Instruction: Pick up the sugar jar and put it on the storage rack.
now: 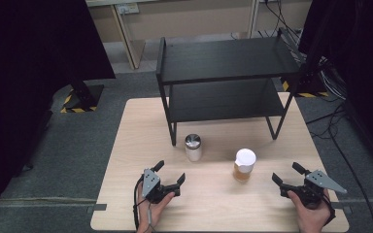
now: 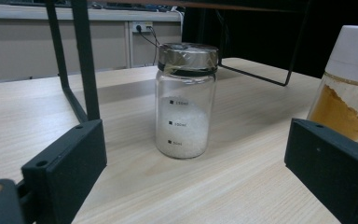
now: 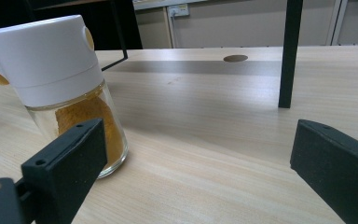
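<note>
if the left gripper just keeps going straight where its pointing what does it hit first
Most likely the glass jar with the metal lid and white grains: it stands centred between the open jaws of the left gripper. Behind it come the black shelf's legs. Depth is hard to judge.

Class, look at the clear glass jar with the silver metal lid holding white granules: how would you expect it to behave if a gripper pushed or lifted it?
The clear glass jar with the silver metal lid looks rigid and probably breakable, being glass. Its smooth wall may slip between hard jaws. The white granules fill only its lower part, so it is likely fairly light and bottom-weighted; a low push would probably slide it on the light wooden table, not tip it.
</note>
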`<state>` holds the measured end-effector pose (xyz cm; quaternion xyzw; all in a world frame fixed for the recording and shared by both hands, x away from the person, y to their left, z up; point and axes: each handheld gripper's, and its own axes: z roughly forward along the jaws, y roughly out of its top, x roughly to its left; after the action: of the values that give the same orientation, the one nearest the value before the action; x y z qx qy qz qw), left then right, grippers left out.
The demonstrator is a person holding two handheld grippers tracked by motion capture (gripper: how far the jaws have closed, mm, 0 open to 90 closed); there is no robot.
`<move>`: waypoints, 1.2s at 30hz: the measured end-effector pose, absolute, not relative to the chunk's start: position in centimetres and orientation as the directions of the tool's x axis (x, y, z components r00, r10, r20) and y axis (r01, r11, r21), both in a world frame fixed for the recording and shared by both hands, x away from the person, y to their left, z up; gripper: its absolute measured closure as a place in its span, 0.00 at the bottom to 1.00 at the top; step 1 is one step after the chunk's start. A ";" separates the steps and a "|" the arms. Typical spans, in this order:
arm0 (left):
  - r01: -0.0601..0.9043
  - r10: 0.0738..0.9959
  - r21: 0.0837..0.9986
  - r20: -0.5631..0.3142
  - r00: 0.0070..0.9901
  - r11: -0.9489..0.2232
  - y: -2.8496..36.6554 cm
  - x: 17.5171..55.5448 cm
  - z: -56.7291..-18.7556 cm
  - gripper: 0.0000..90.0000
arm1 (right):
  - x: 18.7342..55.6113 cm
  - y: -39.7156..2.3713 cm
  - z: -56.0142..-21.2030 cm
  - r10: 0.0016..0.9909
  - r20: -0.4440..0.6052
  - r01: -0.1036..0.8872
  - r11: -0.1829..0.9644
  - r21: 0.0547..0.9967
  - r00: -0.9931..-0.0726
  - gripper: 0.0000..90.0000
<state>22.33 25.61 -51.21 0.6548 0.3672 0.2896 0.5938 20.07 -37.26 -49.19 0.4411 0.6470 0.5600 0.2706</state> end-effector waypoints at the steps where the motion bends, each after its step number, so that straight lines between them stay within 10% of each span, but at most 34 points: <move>1: 0.138 0.824 0.990 -0.058 0.564 -0.024 25.5 22.4 -51.2 0.05 | 20.0 -37.3 -49.2 0.874 0.143 0.266 -0.017 0.964 -0.464 0.05; 36: 0.162 0.823 0.984 -0.037 0.567 -0.067 21.2 27.3 -49.7 0.06 | 20.1 -37.6 -49.4 0.868 0.166 0.267 -0.040 0.963 -0.467 0.05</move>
<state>27.35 21.24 -49.75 0.6720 0.3665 0.2866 0.5762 20.08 -37.63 -49.41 0.4433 0.6405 0.5687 0.2643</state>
